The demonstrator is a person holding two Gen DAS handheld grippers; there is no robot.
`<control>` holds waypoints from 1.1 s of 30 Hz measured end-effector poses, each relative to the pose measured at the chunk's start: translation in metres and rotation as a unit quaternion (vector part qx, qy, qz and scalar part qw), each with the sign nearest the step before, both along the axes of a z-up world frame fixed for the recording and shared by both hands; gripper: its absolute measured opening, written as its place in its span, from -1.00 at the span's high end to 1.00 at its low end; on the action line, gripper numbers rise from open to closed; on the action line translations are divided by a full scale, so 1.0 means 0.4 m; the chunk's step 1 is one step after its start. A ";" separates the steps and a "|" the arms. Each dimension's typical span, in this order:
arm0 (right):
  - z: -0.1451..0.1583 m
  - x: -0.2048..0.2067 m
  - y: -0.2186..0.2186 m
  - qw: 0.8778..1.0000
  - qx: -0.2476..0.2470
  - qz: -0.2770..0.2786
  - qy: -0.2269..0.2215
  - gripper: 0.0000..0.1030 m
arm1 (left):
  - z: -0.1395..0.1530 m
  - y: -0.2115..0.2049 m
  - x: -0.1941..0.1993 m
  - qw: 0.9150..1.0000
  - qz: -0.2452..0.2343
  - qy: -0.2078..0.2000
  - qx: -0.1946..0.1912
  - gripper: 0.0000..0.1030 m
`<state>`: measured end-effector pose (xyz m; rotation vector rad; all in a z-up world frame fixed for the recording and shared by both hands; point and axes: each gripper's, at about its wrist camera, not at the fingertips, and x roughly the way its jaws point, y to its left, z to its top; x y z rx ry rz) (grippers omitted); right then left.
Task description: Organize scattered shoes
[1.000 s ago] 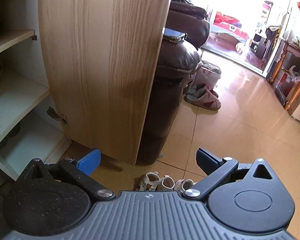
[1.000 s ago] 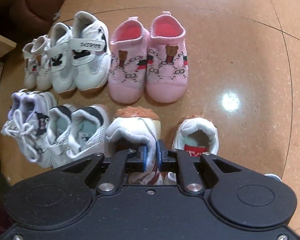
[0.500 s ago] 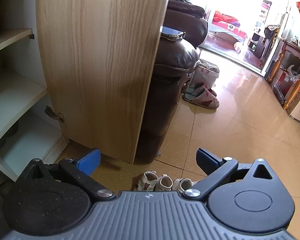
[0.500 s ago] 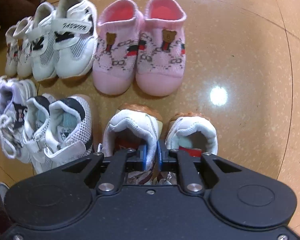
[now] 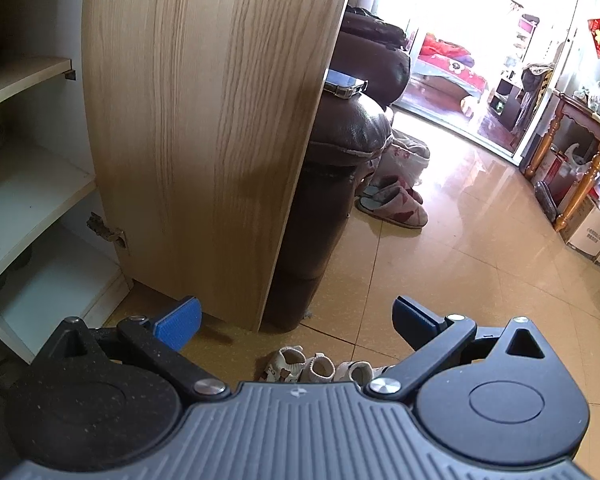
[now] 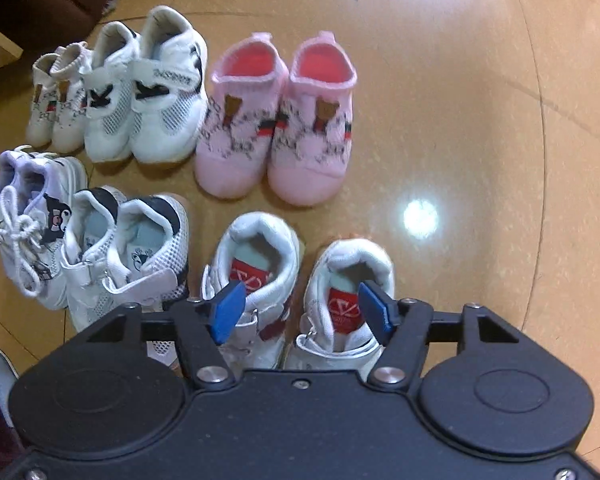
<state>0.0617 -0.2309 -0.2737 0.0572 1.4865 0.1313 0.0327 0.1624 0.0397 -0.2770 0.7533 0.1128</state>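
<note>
White and pink shoes stood on the tan floor in 2 rows of 3 pairs each, 12 shoes in all. The far row held 1 small cream pair, 1 white strap pair and 1 pink pair with bear patches. The near row held 1 laced pair, 1 mesh pair and 1 white high-top pair with red insole labels.

Seen from the right wrist, the right gripper pointed straight down over the high-tops. Its jaws had just been opening and stood apart, released; the 2 blue pads pressed on nothing. One pad hung over the left high-top, the other over the right high-top, so both shoes (side by side, a narrow gap between them) lay under the spread fingers.

In the left wrist view, the left gripper tilted down toward the floor, its jaws wide and empty. Beyond it stood 1 wooden cabinet door, white shelves, 1 brown sofa and 1 pair of slippers. 3 small shoes peeked out just past the gripper body.
</note>
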 end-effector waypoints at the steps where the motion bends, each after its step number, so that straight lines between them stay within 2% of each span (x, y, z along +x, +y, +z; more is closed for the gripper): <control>1: -0.005 0.001 -0.001 1.000 0.003 -0.004 0.002 -0.24 | -0.001 0.004 -0.001 1.000 0.003 0.001 0.001 -0.99; 6: -0.057 0.016 -0.010 0.999 0.008 -0.036 0.006 -0.19 | -0.012 0.016 0.001 1.000 0.011 0.008 0.007 -0.99; 9: -0.090 0.024 -0.036 0.997 0.018 -0.080 0.009 -0.10 | -0.020 0.019 0.006 1.000 0.012 0.014 0.011 -0.99; 16: -0.154 0.031 -0.040 0.994 0.029 -0.105 0.002 0.08 | -0.039 0.011 0.024 0.999 0.007 0.024 0.021 -0.99; 18: -0.155 0.026 -0.034 0.995 0.019 -0.097 -0.011 0.38 | -0.039 0.011 0.025 0.999 0.006 0.025 0.021 -0.99; 19: -0.150 0.025 -0.035 0.995 0.019 -0.099 -0.012 0.60 | -0.038 0.013 0.024 0.999 0.006 0.024 0.021 -0.99; 24: -0.092 -0.002 -0.055 0.992 0.029 -0.115 -0.037 0.66 | -0.019 0.023 0.007 1.000 0.014 0.011 0.014 -0.99; 28: -0.020 -0.020 -0.047 0.992 0.037 -0.101 -0.071 0.66 | -0.004 0.032 -0.013 1.000 0.016 0.001 0.007 -0.99; 33: 0.131 -0.026 -0.019 0.987 0.052 -0.059 -0.137 0.66 | 0.014 0.054 -0.044 1.000 0.027 -0.012 0.000 -0.99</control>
